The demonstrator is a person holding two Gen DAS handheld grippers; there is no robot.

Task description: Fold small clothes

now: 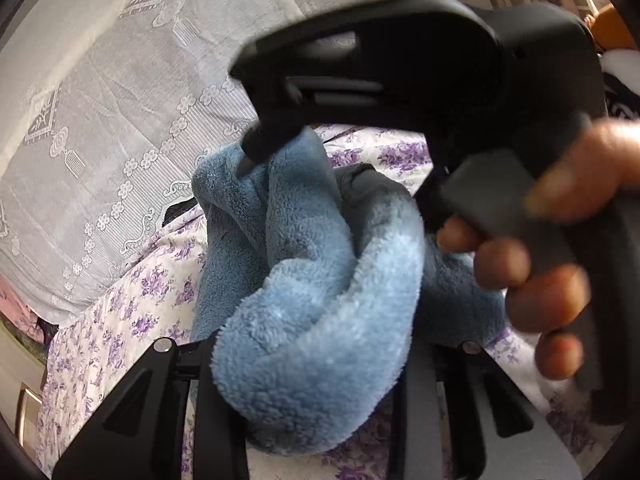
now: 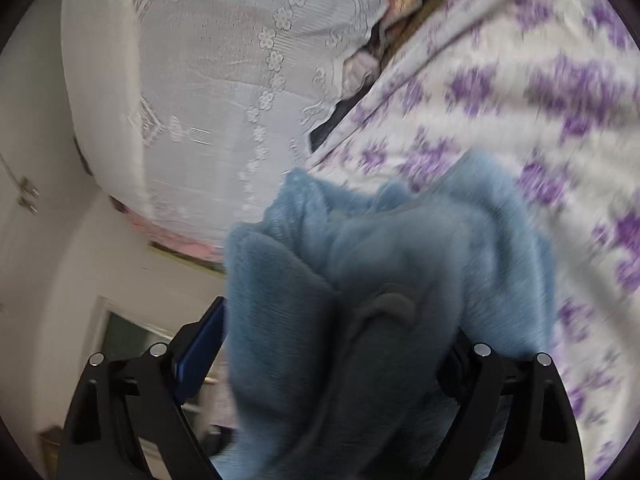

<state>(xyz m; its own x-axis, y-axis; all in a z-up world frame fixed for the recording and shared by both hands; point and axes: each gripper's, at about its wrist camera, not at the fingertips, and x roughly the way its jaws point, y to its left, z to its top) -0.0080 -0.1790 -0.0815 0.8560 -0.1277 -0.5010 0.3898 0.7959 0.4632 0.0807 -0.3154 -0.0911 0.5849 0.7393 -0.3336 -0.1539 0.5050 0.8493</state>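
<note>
**Fleece bunched between two claws**

The blue fleece garment (image 1: 312,280) hangs above the bed (image 1: 132,320). The left claw (image 1: 316,364) is narrowly pinched on a rolled fold. The right claw (image 2: 332,364) stands wide, cloth between its jaws, grip unclear. Fabric runs forward from both.

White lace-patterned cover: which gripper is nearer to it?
Right. The right gripper reaches the blue fleece garment's far edge beside the lace cover; the left gripper grips its near end, farther back.

Soft daylight, fisheye warp, motion blur
</note>
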